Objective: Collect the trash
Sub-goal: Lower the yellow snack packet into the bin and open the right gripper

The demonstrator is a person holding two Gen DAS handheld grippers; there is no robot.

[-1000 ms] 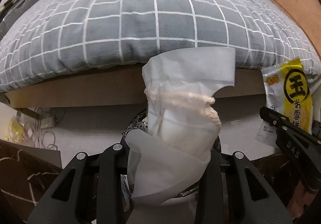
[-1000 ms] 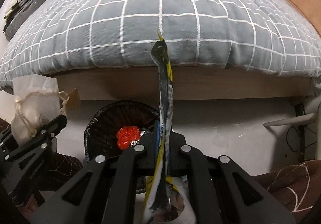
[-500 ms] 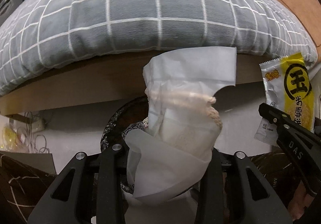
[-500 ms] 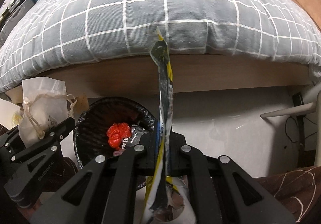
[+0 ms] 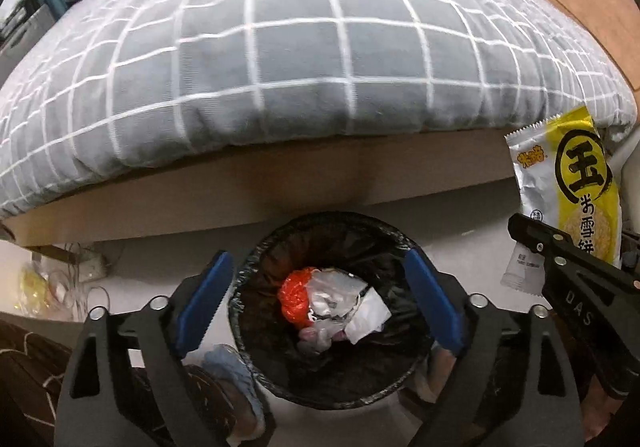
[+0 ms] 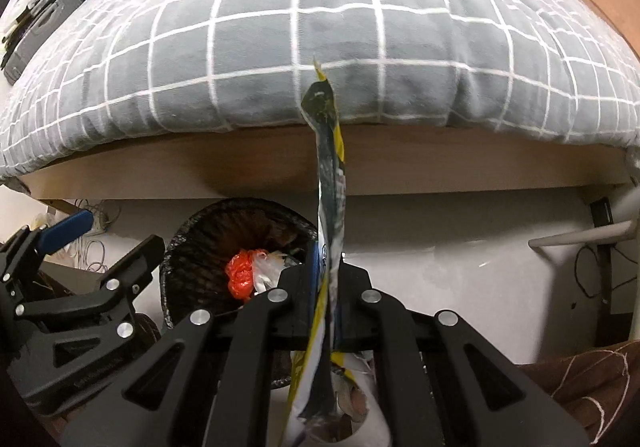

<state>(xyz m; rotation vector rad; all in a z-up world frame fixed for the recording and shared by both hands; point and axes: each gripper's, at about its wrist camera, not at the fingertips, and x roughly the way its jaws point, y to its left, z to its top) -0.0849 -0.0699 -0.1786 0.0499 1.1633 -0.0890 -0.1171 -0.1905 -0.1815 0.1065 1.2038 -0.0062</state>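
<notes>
Left gripper (image 5: 320,301), jaws opening with nothing between them, above the black bin (image 5: 404,243) holding red and white trash (image 5: 316,301); right gripper (image 6: 325,289) clamps a yellow wrapper (image 6: 330,171); beyond, the grey checked bed (image 5: 280,59)

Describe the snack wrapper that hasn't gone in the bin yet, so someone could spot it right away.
Start at the bed with the grey checked duvet; below its edge stands the black-lined bin. Beside the bin, the right hand-held gripper pinches the wrapper upright: yellow and white with a large black-ringed character, unlike the crumpled trash inside.
</notes>
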